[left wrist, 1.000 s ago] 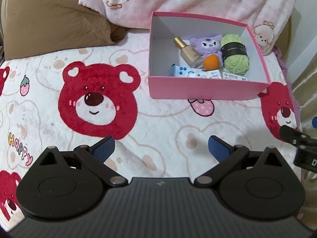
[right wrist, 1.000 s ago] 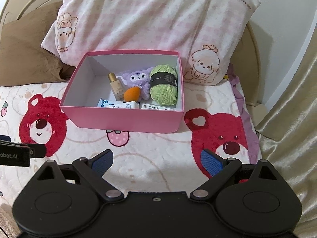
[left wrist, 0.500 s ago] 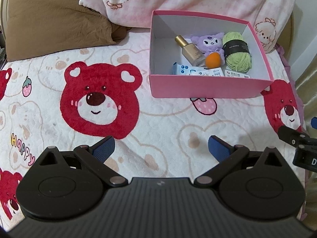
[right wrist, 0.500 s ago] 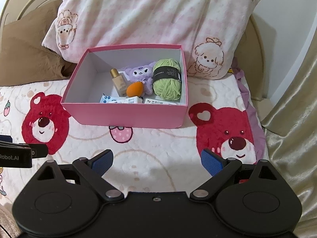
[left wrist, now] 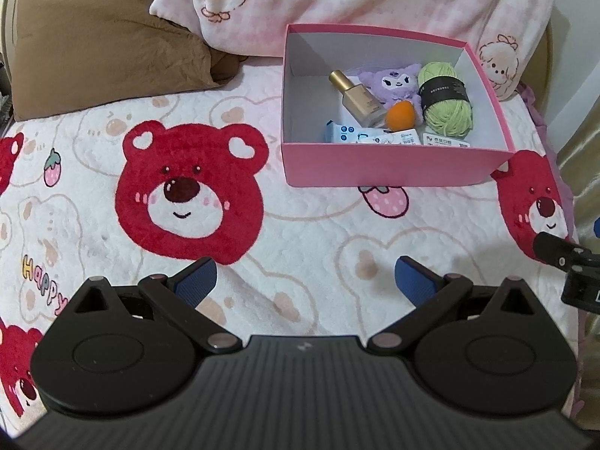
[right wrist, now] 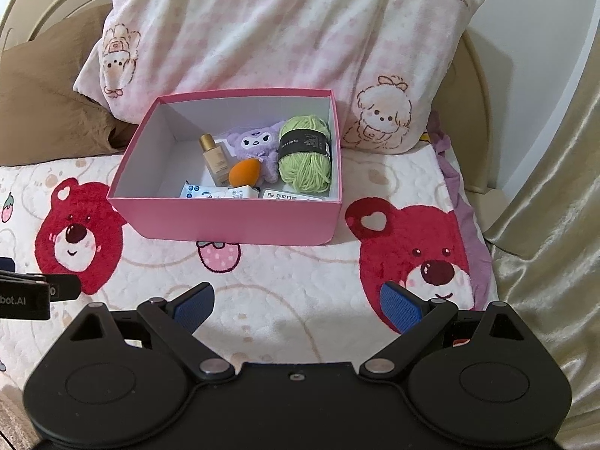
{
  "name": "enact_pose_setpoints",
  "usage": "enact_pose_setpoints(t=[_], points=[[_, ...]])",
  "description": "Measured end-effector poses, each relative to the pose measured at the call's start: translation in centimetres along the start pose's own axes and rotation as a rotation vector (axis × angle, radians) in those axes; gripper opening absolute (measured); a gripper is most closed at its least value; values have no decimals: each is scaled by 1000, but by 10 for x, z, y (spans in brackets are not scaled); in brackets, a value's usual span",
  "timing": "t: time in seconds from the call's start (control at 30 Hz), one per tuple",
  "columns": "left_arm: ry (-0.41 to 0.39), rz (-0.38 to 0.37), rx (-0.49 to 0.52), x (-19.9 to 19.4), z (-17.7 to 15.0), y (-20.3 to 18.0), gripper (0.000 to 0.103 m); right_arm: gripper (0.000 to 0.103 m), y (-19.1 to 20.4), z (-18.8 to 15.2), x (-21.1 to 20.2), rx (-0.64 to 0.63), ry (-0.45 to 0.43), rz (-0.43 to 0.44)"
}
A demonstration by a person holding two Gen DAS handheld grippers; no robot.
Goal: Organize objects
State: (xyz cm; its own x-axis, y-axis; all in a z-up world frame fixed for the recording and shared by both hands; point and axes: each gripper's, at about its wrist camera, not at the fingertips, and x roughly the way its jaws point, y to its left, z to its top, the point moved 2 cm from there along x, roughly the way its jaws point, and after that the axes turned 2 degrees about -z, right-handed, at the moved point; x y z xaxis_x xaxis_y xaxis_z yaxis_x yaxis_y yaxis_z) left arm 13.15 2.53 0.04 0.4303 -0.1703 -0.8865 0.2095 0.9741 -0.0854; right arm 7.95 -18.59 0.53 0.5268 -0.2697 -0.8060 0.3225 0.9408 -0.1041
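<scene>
A pink box point(left wrist: 393, 165) point(right wrist: 232, 217) stands on the bear-print blanket. Inside lie a gold-capped foundation bottle point(left wrist: 356, 99) point(right wrist: 214, 157), a purple plush point(left wrist: 392, 82) point(right wrist: 255, 142), an orange sponge point(left wrist: 400, 115) point(right wrist: 244, 173), a green yarn ball point(left wrist: 446, 101) point(right wrist: 305, 153) and white packets point(left wrist: 375, 137) point(right wrist: 225, 192) along the near wall. My left gripper point(left wrist: 305, 281) is open over the blanket, nearer than the box and left of it. My right gripper point(right wrist: 296, 305) is open too, in front of the box, holding nothing.
A pink-checked pillow point(right wrist: 270, 33) leans behind the box and a brown pillow point(left wrist: 93, 45) lies to its left. The blanket point(left wrist: 300, 232) spreads across the bed. A beige curtain point(right wrist: 555, 195) hangs at the right, past the bed's edge.
Both grippers have pulled back and risen a little, so the box sits farther away and higher in each view. The box's contents have not shifted.
</scene>
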Motion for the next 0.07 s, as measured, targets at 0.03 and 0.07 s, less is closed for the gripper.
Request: enact_pose_setpoints(t=[0.03, 0.07], points=[[0, 2, 2, -1, 0, -1, 103, 97, 0, 0, 0, 0, 0, 0], [0, 1, 2, -1, 0, -1, 103, 97, 1, 0, -1, -1, 0, -1]])
